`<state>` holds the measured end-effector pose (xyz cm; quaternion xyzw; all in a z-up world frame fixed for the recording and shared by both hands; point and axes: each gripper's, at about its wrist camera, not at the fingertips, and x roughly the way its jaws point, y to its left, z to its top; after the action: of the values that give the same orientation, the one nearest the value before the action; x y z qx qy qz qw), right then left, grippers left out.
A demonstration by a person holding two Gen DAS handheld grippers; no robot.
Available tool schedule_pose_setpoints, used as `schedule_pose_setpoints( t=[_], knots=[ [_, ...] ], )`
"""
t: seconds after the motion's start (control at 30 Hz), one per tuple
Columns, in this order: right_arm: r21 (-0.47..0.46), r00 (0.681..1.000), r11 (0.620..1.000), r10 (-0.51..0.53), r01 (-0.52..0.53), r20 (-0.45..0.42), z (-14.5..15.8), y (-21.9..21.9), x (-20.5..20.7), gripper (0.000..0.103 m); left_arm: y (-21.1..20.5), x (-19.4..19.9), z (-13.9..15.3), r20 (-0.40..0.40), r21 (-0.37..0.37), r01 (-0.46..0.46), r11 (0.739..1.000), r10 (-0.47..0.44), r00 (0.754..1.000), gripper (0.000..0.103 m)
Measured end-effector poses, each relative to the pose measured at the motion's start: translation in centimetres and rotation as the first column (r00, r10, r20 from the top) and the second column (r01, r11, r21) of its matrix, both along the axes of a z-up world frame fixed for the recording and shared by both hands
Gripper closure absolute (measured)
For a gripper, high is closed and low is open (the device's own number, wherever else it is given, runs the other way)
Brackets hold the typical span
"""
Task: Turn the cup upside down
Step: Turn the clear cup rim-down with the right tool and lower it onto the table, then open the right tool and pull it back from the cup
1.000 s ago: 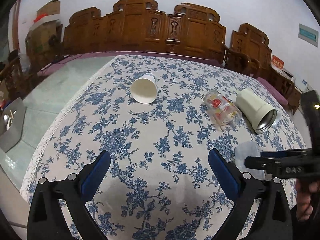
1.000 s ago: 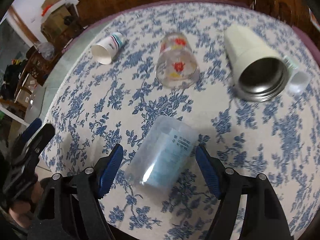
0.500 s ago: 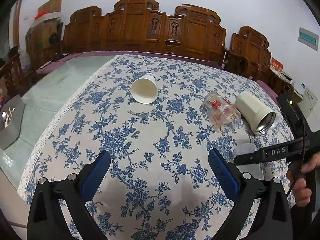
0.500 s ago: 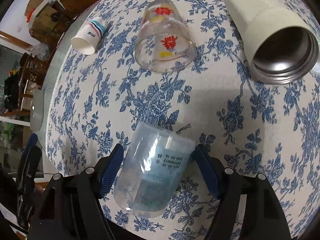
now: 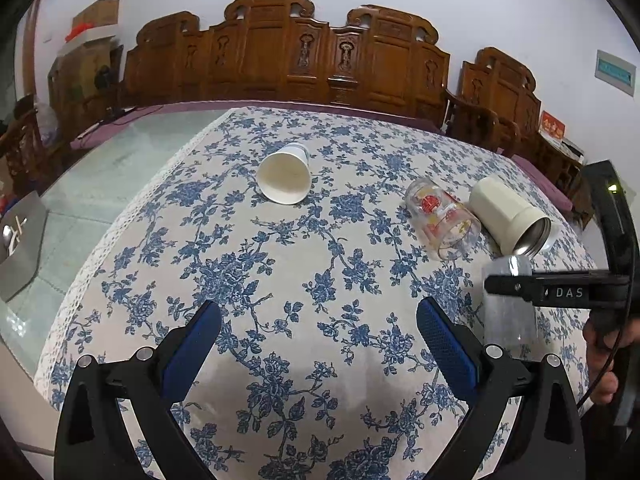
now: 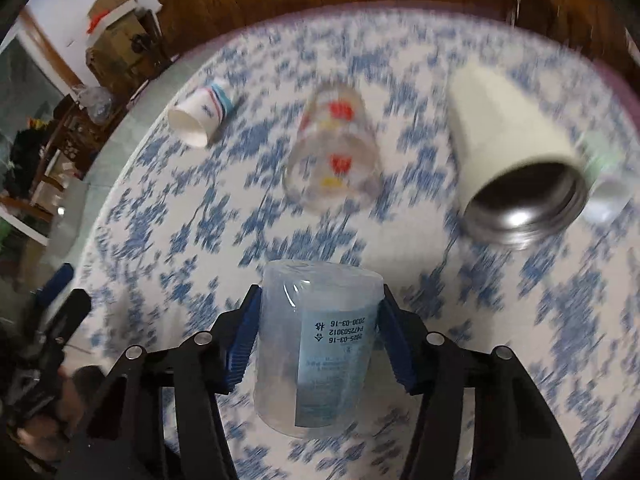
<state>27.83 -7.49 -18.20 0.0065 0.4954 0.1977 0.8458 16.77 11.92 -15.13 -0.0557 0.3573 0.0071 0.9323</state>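
My right gripper (image 6: 318,334) is shut on a clear plastic cup (image 6: 316,344) with a pale blue printed label, its blue pads on either side. The cup is lifted off the flowered tablecloth and stands base up, mouth down. In the left wrist view the same cup (image 5: 508,304) hangs at the right under the black right gripper (image 5: 520,286). My left gripper (image 5: 318,336) is open and empty, low over the near part of the table.
A white paper cup (image 5: 285,178) lies on its side, far left (image 6: 200,118). A printed glass (image 6: 334,152) and a cream steel-lined mug (image 6: 516,156) lie on their sides mid-table. Carved wooden chairs (image 5: 288,52) stand behind. The cloth's edge (image 5: 132,216) runs down the left.
My right gripper closed on the plastic cup, which lay on its side, lifted it off the cloth and turned it base up. The left gripper stayed put.
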Motion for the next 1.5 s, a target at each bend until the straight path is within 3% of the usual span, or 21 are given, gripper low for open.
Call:
schedule_pose_setpoints(
  t=[0.27,0.53,0.73,1.17,1.5],
  knots=[
    [-0.137,0.962,0.986,-0.055,0.095,0.268,0.0,0.1,-0.1,0.044,-0.2,-0.1,-0.2,-0.002,0.009,0.003,1.000,-0.003,1.000,0.009],
    [-0.224,0.909,0.967,-0.013,0.117,0.416,-0.5,0.5,-3.4,0.044,-0.4,-0.1,-0.3,-0.003,0.008,0.003,1.000,-0.003,1.000,0.009],
    [-0.181,0.923,0.977,-0.035,0.112,0.383,-0.6,-0.8,-5.6,0.045,-0.7,-0.3,-0.1,0.004,0.012,0.010,1.000,-0.010,1.000,0.009],
    [-0.090,0.954,0.992,-0.058,0.087,0.293,-0.9,-1.9,-5.8,0.042,-2.2,-0.8,0.7,0.019,0.030,0.035,0.999,-0.035,0.999,0.009],
    [-0.021,0.954,0.997,-0.064,0.074,0.293,0.7,-3.4,-8.2,0.035,-4.2,-2.1,2.2,0.027,0.065,0.049,0.997,-0.051,0.998,0.009]
  ],
)
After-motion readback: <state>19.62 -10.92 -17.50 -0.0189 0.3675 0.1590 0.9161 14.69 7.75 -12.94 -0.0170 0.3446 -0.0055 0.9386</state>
